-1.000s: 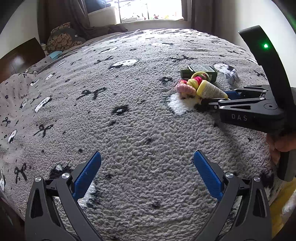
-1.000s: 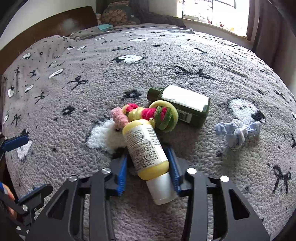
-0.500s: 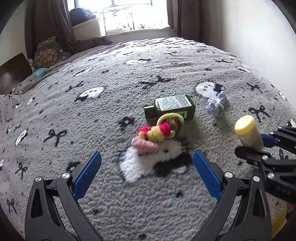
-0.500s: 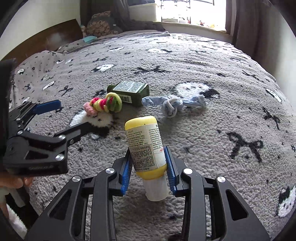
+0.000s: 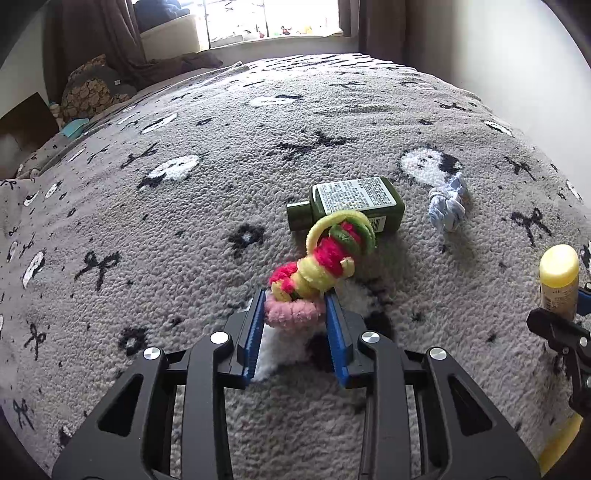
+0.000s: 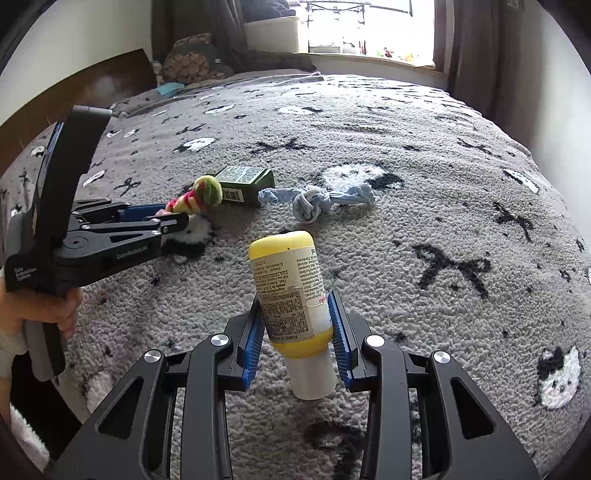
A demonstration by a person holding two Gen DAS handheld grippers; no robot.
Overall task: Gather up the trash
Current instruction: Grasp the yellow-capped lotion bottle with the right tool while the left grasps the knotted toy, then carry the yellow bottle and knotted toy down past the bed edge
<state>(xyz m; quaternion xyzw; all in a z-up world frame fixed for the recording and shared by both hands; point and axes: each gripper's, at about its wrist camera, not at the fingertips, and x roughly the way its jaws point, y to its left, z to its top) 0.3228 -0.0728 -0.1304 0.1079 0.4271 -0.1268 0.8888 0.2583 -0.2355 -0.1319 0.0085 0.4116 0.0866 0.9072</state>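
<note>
The right gripper (image 6: 295, 332) is clenched on the yellow bottle (image 6: 290, 288), lifted clear of the grey blanket (image 6: 406, 184); the left gripper (image 5: 294, 314) has its jaws closed around the pink end of the stack of scrunchies (image 5: 317, 266), which leans against the green bottle (image 5: 351, 205); just right of that bottle lies a blue knotted cloth (image 5: 447, 206); the step in hand looks like gathering items; next, lifting the scrunchies calls for a firm squeeze, since the loops may separate.

A grey blanket (image 5: 221, 206) with black bows and white cat faces covers the bed. At the far end, a bright window (image 6: 369, 26) with dark curtains (image 6: 476, 48) lets in daylight. A patterned pillow (image 5: 88, 92) lies far left by the wooden headboard (image 6: 110, 74); a white wall (image 5: 498, 55) stands right.
</note>
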